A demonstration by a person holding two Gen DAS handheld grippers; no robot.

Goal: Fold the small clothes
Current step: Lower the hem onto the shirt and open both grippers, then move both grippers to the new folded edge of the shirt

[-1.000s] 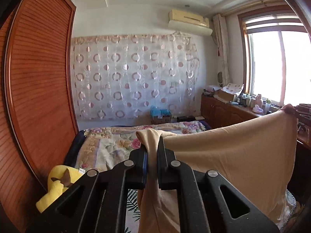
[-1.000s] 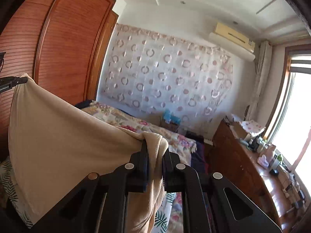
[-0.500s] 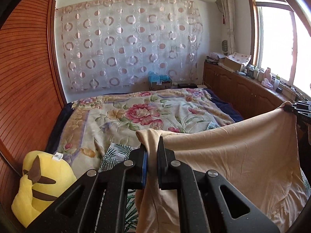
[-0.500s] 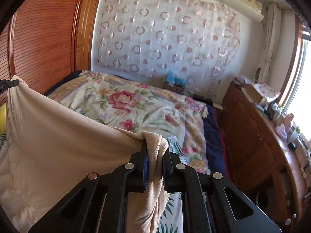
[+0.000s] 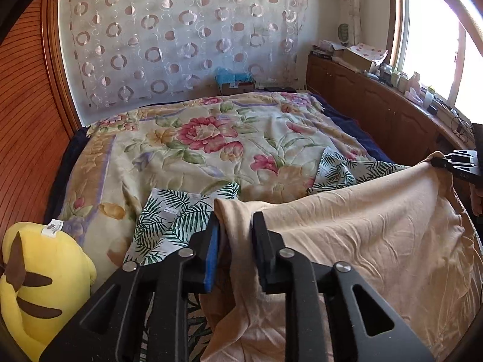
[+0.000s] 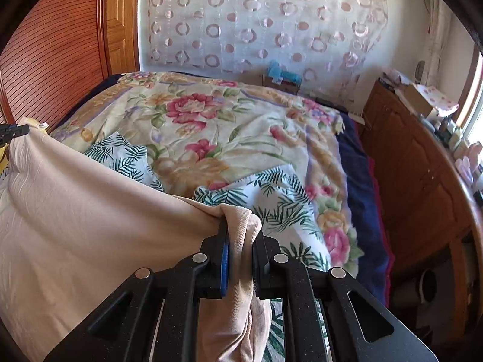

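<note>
A beige garment [image 5: 362,241] hangs spread between my two grippers, low over the bed. My left gripper [image 5: 234,226] is shut on one upper corner of it. My right gripper [image 6: 240,229] is shut on the other upper corner, and its cloth [image 6: 90,226] stretches left to the left gripper's tip [image 6: 15,131]. The right gripper also shows at the right edge of the left wrist view [image 5: 452,163]. The garment's lower part is bunched below both grippers, and it hides the near bed.
A floral quilt [image 5: 196,138] covers the bed. A leaf-print cloth [image 5: 169,220] lies on it beneath the garment, also in the right wrist view [image 6: 280,199]. A yellow plush toy [image 5: 39,280] sits at the left. A wooden cabinet [image 6: 422,166] runs along the right, a wardrobe [image 5: 24,105] along the left.
Both grippers have moved down and tipped toward the bed, still holding the garment spread. The garment now hangs much lower over the quilt.
</note>
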